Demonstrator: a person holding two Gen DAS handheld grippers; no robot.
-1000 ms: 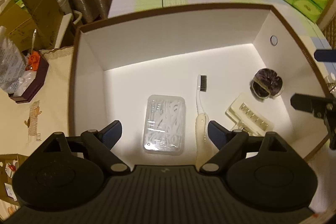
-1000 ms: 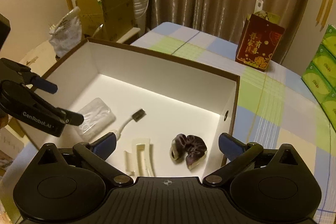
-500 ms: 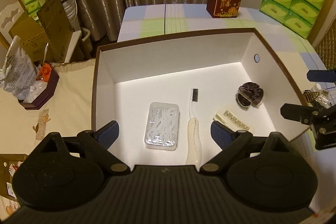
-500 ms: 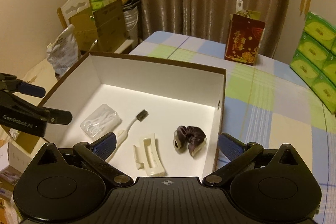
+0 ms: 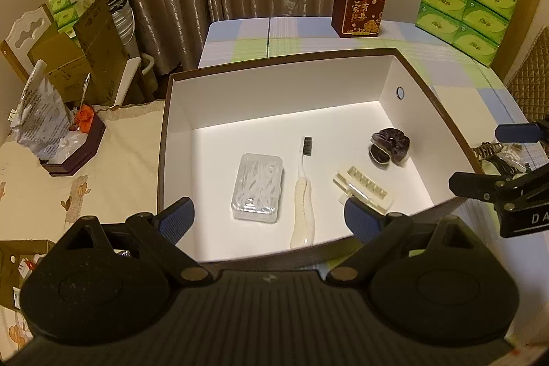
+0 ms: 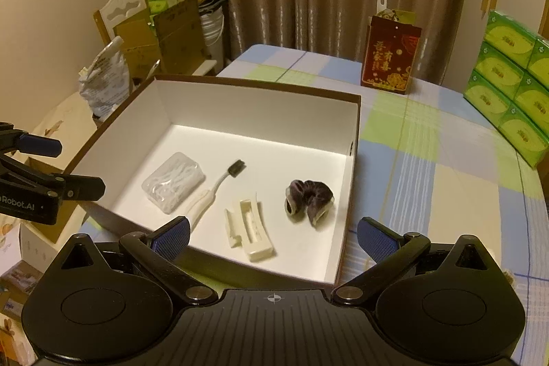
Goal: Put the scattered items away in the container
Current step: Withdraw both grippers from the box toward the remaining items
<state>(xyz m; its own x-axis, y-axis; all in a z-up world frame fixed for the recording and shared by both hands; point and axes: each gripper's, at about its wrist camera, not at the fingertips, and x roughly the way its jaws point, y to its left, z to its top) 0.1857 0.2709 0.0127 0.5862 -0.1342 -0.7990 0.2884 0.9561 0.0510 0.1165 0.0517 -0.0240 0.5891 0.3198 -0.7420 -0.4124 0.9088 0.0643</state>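
Note:
A brown-rimmed white box stands on the table. Inside lie a clear case of floss picks, a white toothbrush, a cream hair clip and a dark purple scrunchie. My left gripper hovers open above the box's near edge, nothing between its fingers. My right gripper is open and empty over the box's near right corner. Small dark items lie on the table right of the box, partly hidden behind the right gripper's fingers.
A red gift bag stands at the table's far side, green tissue packs stacked at the far right. Left of the table are cardboard boxes, a chair and a tray of bags.
Both grippers have pulled back and upward from the box, so the whole box and more of the room show. The items inside have not moved.

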